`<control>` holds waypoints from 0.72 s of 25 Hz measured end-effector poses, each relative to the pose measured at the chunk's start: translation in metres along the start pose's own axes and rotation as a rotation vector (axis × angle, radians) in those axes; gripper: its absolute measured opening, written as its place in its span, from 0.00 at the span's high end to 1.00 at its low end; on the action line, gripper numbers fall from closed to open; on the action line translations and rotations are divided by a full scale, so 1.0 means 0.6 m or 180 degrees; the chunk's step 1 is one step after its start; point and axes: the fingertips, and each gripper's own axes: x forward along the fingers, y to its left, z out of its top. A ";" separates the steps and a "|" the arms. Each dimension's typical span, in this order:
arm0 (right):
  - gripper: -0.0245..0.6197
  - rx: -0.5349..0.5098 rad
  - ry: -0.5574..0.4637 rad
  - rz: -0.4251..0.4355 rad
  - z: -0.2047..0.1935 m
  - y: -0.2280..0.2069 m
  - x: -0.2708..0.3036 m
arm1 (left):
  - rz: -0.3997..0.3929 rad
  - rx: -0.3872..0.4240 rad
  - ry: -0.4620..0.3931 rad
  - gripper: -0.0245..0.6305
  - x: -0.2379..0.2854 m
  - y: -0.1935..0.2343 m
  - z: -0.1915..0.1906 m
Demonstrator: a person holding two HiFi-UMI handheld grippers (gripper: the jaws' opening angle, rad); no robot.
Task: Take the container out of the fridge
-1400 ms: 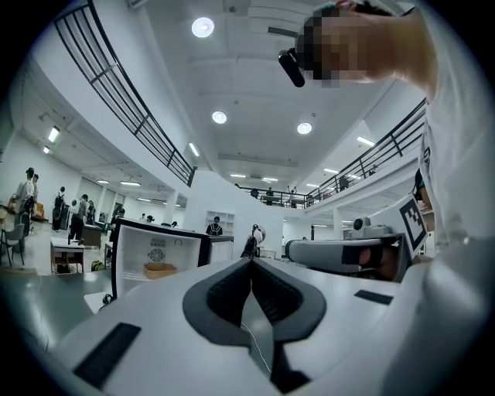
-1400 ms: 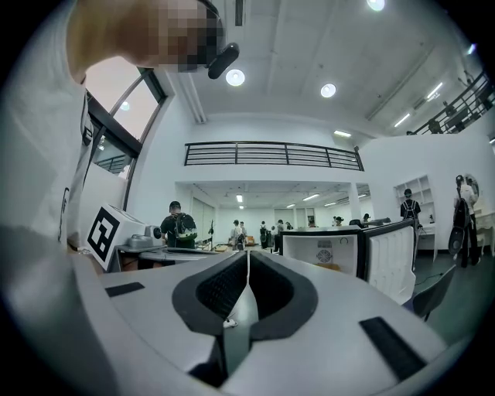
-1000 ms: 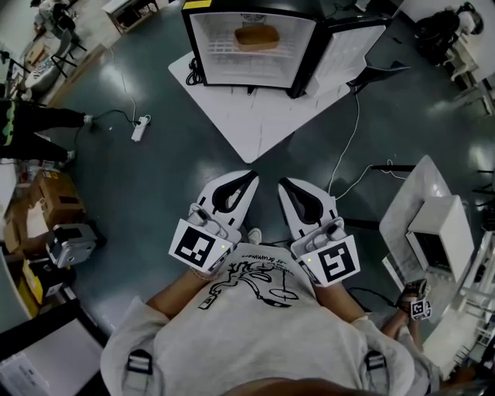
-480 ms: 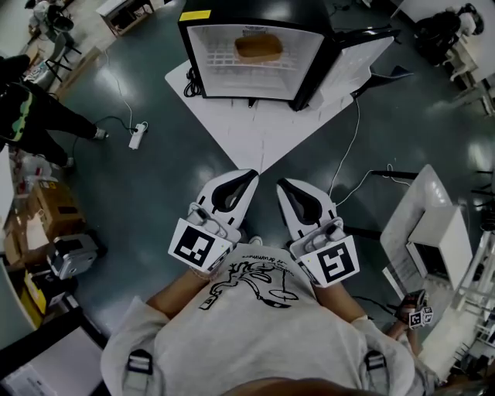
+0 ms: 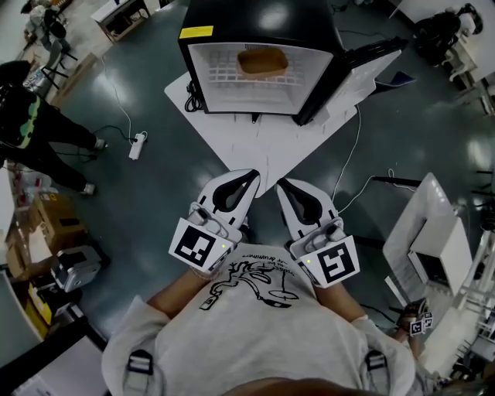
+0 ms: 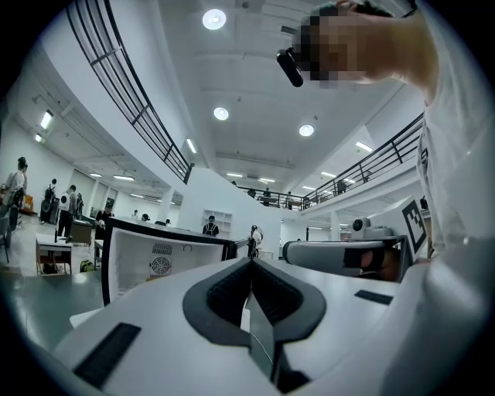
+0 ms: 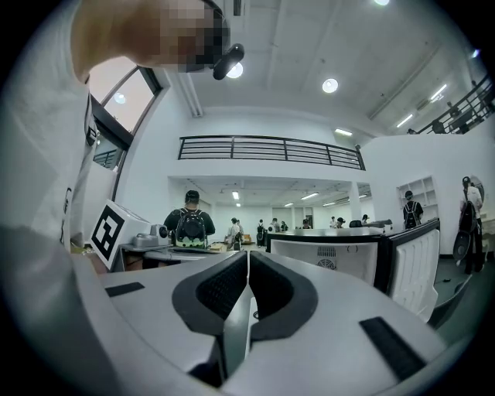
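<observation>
facing the open black mini fridge [image 5: 255, 19]
left claw [image 5: 249, 178] and right claw [image 5: 283, 184] are pointing ahead, pressed together and empty: the tan rounded container [image 5: 261, 60] is sitting well apart.

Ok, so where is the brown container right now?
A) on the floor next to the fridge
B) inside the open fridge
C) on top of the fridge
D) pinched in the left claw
B: the head view shows the brown container sitting inside the open fridge, while the left claw and the right claw are both shut and empty, well short of it.
</observation>
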 end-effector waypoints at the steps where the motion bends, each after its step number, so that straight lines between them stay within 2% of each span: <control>1: 0.92 -0.0010 -0.0035 -0.0015 0.005 -0.004 0.011 | -0.0007 0.0006 -0.0006 0.94 0.003 0.009 0.002; 7: 0.92 -0.0047 -0.0174 -0.0080 0.023 -0.023 0.070 | -0.0023 0.0005 -0.0029 0.94 0.018 0.062 0.007; 11: 0.92 -0.0031 -0.0113 -0.0064 0.012 -0.031 0.098 | -0.0050 0.0008 -0.0023 0.94 0.027 0.091 0.008; 18: 0.92 -0.0044 -0.0213 -0.0145 0.019 -0.043 0.141 | -0.0096 0.0014 -0.0015 0.94 0.033 0.130 0.003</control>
